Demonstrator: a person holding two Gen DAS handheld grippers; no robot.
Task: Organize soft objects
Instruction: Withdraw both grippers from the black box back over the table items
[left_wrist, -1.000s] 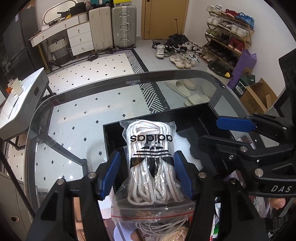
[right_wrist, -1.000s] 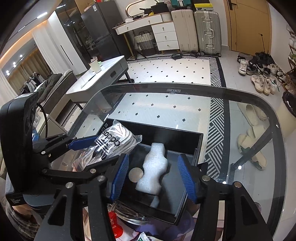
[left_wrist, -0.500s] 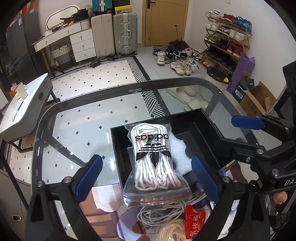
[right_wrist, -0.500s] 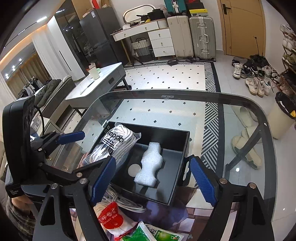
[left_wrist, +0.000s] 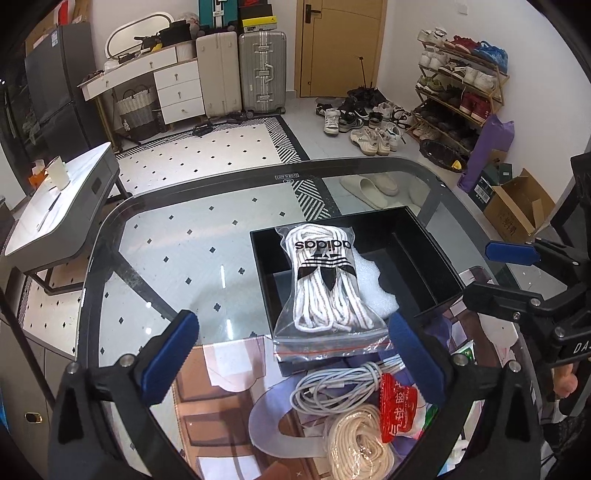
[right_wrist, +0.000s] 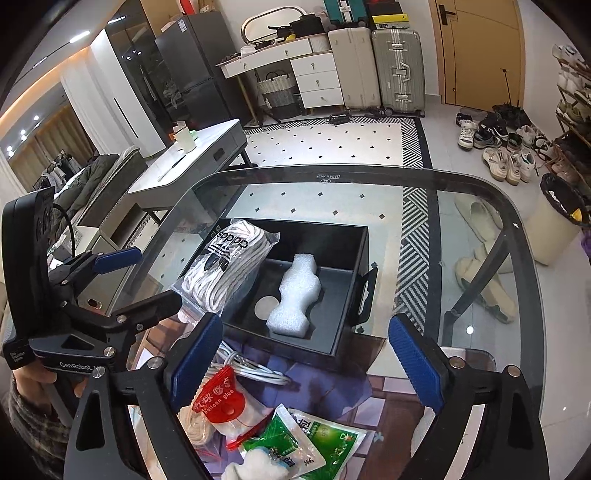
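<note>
Left claw (left_wrist: 291, 354) spread wide, empty, right claw (right_wrist: 308, 358) likewise

The white foam piece (left_wrist: 376, 291) is mostly covered by the bag of laces (left_wrist: 325, 284) in the left wrist view; only its right edge shows. In that view the near wall of the black box (left_wrist: 424, 258) is hidden behind the bag's sealed end. The coil of beige rope (left_wrist: 360, 443) runs under the red-labelled packet (left_wrist: 399, 410), and its lower part is cut off by the frame edge. In the right wrist view the white cable (right_wrist: 255, 369) disappears behind the right claw's (right_wrist: 306, 369) left pad. The green packet (right_wrist: 306, 443) is cut by the bottom edge; its small print is unreadable. The left claw (right_wrist: 144, 280) hides the bag's near corner there.
</note>
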